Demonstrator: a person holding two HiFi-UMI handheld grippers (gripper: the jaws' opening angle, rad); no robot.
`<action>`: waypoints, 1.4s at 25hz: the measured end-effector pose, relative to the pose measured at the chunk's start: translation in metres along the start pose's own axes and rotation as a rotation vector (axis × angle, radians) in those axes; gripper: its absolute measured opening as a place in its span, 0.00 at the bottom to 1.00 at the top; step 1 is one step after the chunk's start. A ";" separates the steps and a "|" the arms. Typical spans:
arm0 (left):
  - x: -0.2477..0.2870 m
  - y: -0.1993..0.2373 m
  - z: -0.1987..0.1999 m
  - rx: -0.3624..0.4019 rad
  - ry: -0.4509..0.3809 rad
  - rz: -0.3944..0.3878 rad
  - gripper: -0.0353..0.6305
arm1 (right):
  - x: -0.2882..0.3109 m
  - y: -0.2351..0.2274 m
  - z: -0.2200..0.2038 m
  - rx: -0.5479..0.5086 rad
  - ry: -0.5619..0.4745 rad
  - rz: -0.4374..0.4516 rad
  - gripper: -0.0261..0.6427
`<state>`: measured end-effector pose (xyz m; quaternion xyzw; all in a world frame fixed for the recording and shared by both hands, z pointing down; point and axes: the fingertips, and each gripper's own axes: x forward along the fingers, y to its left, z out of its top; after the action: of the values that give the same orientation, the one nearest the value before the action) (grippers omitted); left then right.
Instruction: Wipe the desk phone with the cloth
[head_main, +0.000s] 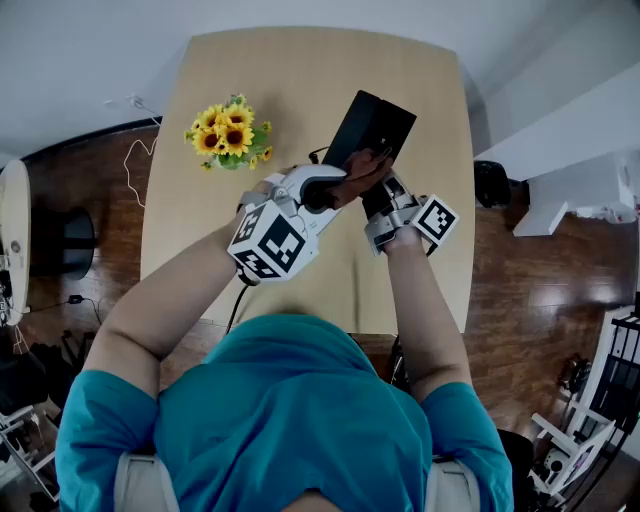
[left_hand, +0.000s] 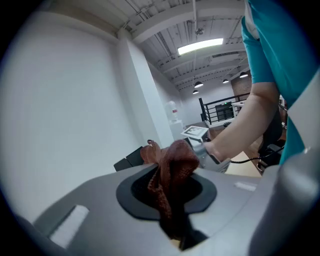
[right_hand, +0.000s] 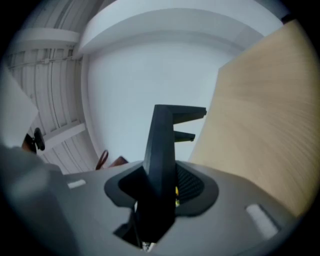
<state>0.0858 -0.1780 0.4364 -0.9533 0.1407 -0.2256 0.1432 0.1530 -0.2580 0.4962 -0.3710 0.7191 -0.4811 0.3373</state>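
Both grippers loaded over the table: right gripper (head_main: 385, 200) clamped on the desk phone (head_main: 370, 125), left gripper (head_main: 335, 188) pinching the cloth (head_main: 358, 172).
From my feed: dark glossy wood floor (head_main: 520, 270) surrounds a light, matte wood-grain table (head_main: 200, 230) with rounded corners. The walls are white, and the left gripper view shows an exposed ceiling with a strip light (left_hand: 200, 46). The phone is a flat, rigid black slab, edge-on between the right jaws and sticking straight out ahead of them. Those jaws stand partway apart, set by its thickness. A sunflower bunch (head_main: 230, 130) sits on the table, ahead and left of the left gripper. The cloth is rust-brown, woven and crumpled, bunched between the left jaws, which are closed down on it. Its free end reaches the phone's lower edge just past the left tips; I can't confirm contact. The two grippers sit just beside each other.
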 end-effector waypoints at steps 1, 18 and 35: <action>-0.002 -0.010 -0.003 0.004 -0.012 0.010 0.16 | 0.002 0.004 0.006 0.022 -0.024 0.013 0.27; 0.019 -0.016 -0.027 0.122 0.069 0.175 0.16 | 0.017 0.067 0.024 0.109 -0.126 0.181 0.27; -0.019 -0.018 -0.057 -0.605 -0.102 0.074 0.16 | 0.006 0.122 0.008 0.031 -0.049 0.316 0.27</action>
<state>0.0466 -0.1669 0.4841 -0.9570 0.2287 -0.1200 -0.1323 0.1311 -0.2351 0.3775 -0.2598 0.7526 -0.4239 0.4317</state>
